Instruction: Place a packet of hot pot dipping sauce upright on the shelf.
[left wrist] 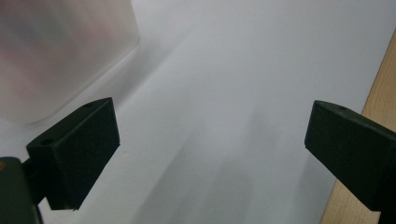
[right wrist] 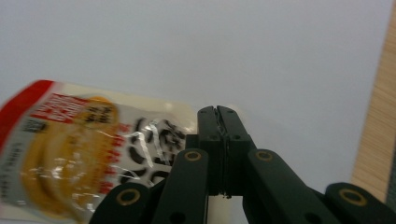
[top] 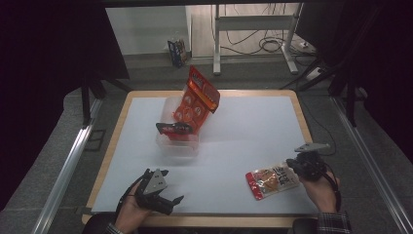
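From the high view, the yellow snack packet [top: 272, 180] lay on the white bench [top: 243, 131] beside the right tongs [top: 296, 165]; its writing was unreadable. The left tongs [left wrist: 210, 154] stood released over bare bench. The right tongs [right wrist: 218, 122], clenched, pinched the packet's edge [right wrist: 93, 144].

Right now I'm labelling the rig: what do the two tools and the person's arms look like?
Both are black. The left tool carries a grey three-cornered plate; its jaws are blocky, matte, with small holes. The right tool has the same grey plate, and linkage arms with brass-ringed pivots. A black strap runs along that hand. The right sleeve is plaid.
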